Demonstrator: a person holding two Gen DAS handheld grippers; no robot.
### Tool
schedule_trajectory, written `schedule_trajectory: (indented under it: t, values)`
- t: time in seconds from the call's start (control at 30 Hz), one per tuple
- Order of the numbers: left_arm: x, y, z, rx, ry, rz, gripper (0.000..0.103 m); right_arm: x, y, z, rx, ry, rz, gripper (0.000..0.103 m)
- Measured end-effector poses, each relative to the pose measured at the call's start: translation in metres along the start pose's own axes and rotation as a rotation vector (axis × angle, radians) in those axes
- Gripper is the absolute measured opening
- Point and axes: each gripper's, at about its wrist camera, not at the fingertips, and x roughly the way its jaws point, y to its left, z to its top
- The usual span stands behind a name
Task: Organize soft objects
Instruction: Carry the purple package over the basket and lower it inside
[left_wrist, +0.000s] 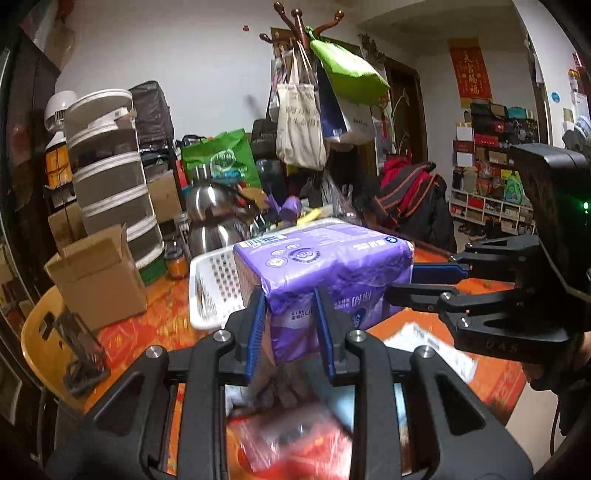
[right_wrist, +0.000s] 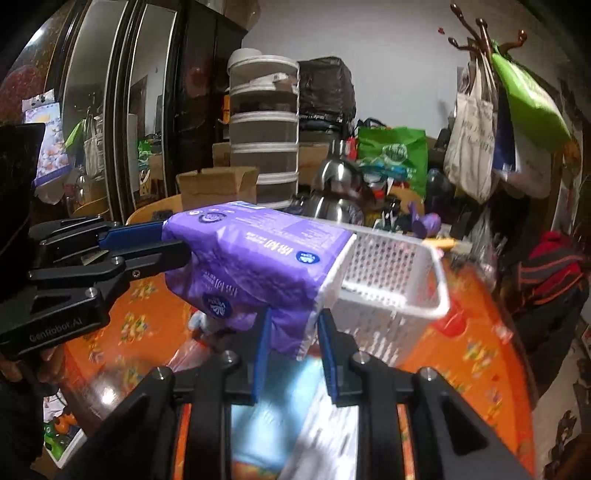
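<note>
A purple soft pack (left_wrist: 325, 269) is held in the air over the near edge of a white perforated basket (left_wrist: 214, 284). My left gripper (left_wrist: 290, 314) is shut on the pack's near end. My right gripper (left_wrist: 421, 280) comes in from the right and is shut on its right end. In the right wrist view the pack (right_wrist: 251, 266) is clamped by my right gripper (right_wrist: 293, 332), with my left gripper (right_wrist: 173, 243) gripping its left end. The basket (right_wrist: 391, 273) sits just behind and right of the pack. Blurred soft packages (left_wrist: 295, 439) lie on the table below.
An orange patterned tablecloth (left_wrist: 162, 325) covers the table. A cardboard box (left_wrist: 99, 277), steel kettles (left_wrist: 218, 218), a jar and a tiered container (left_wrist: 110, 173) stand at the back left. A white printed pack (left_wrist: 436, 347) lies at right. A coat rack with bags stands behind.
</note>
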Motion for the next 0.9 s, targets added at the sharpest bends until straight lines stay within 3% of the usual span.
schedule_trajectory:
  t: [0.23,0.5,0.67,0.9]
  values:
    - [0.04,0.017,0.056,-0.03,-0.017,-0.007,0.024,0.021,-0.03,0.049,-0.026,-0.002,-0.035,0.023]
    - [0.118,0.042,0.09,-0.089,0.033,0.0,0.024,0.077,-0.067,0.082,-0.019,0.053,-0.027,0.023]
    - [0.164,0.057,0.089,-0.129,0.089,0.01,0.024,0.118,-0.084,0.08,-0.013,0.091,0.0,0.023]
    - [0.223,0.068,0.056,-0.209,0.188,0.0,0.029,0.166,-0.09,0.061,-0.041,0.185,-0.024,0.024]
